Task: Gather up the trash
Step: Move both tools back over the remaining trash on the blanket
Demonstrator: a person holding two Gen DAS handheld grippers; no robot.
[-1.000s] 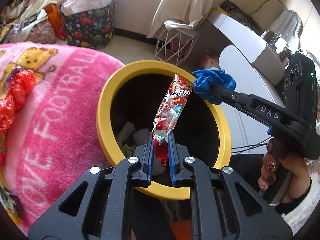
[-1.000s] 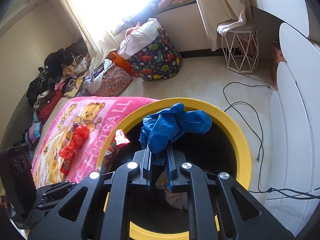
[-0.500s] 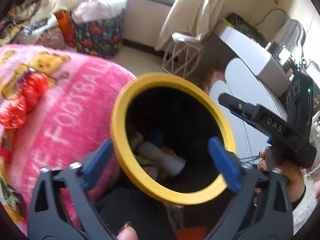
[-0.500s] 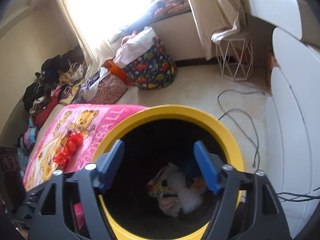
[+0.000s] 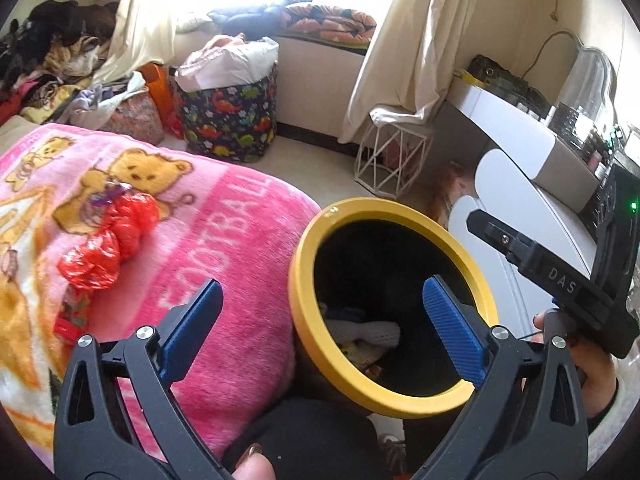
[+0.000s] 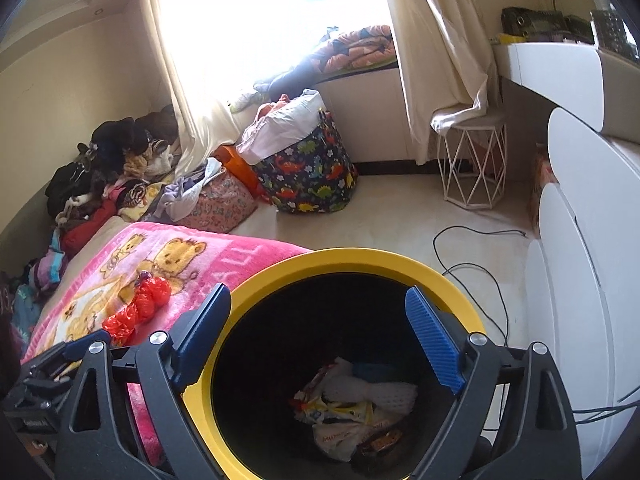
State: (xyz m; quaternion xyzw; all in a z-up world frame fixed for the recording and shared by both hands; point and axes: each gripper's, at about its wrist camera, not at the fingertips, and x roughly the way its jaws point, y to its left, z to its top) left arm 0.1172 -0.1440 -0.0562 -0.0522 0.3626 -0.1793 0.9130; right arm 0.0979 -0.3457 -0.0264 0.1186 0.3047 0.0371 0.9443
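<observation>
Above the yellow-rimmed bin, right hand-held gripper empty, jaws opening wider, left hand-held gripper spread wide and empty, wrappers and crumpled trash at the bin's bottom, red plastic bag farther off on the pink blanket.

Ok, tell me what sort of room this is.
Most likely a lived-in bedroom: a pink bear blanket spread over what looks like a bed, piles of clothes along the wall, and a curtained window. A yellow-rimmed bin stands beside the bed.
</observation>
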